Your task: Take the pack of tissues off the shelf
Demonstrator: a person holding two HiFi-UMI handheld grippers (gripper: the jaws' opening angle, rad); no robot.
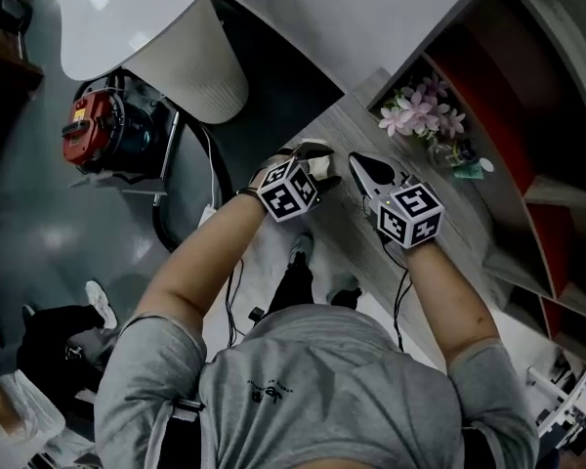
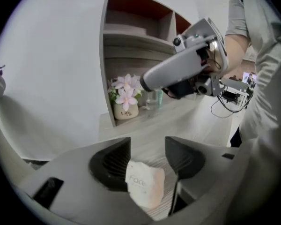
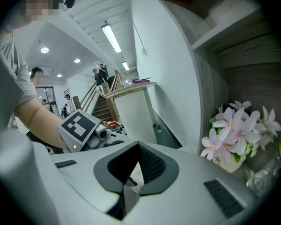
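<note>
left tongs (image 2: 147, 146): the pads are held wide apart and nothing is clamped.
pack of tissues (image 2: 144, 183): a pale, crumpled pack printed "Face" is located low in the gap between the pads of the left tongs. It overlaps the pad seen at the left of the left gripper view, and a clear gap is left to the other pad. Whether it rests on the board below cannot be told.
right tongs (image 3: 127, 187): the tips are brought together and no object is clamped. They are held beside the left tongs, over the shelf and apart from the pack of tissues.
shelf (image 2: 192, 118): a grey wood-grain board at the foot of a shelving unit. Compartments with red backs (image 1: 488, 76) are seen above it.
pot of flowers (image 2: 126, 108): pink and white blooms are carried in a small cream pot. It is stood upright on the shelf against the side panel, well apart from the pack of tissues.
clear vessels (image 1: 451, 152): these are set just beside the pot of flowers. Their detail is too small to be told.
person (image 1: 322, 389): a grey T-shirt is worn, and both forearms are extended toward the shelf.
white table (image 1: 127, 13): this is seen at the upper left of the head view.
red appliance (image 1: 86, 125): this is placed on the floor near the white table.
</note>
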